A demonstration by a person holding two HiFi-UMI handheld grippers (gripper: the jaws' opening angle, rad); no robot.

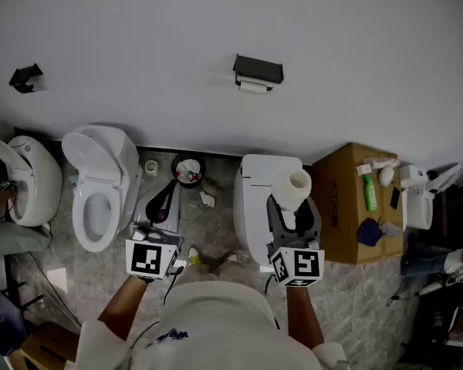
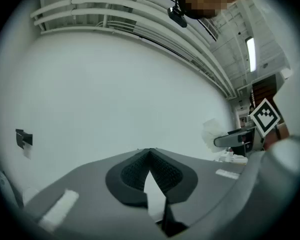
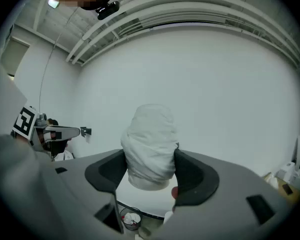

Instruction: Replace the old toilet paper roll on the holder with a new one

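Observation:
The black wall holder [image 1: 258, 69] carries a thin old roll [image 1: 254, 86] high on the white wall, straight ahead of me. My right gripper [image 1: 293, 206] is shut on a full white toilet paper roll [image 1: 294, 185], which stands upright between the pads [image 3: 192, 176] and fills the middle of the right gripper view [image 3: 150, 146]. It is held well short of the wall, over a toilet tank. My left gripper [image 1: 170, 196] is shut with nothing in it; its pads [image 2: 165, 171] meet in front of bare wall.
Below me a squat white toilet [image 1: 264, 199] stands under the right gripper and an open-lid toilet [image 1: 100, 183] to the left. A small bin [image 1: 188, 170] sits between them. A cardboard box [image 1: 343, 206] with bottles is at the right. Another black bracket [image 1: 25, 77] hangs far left.

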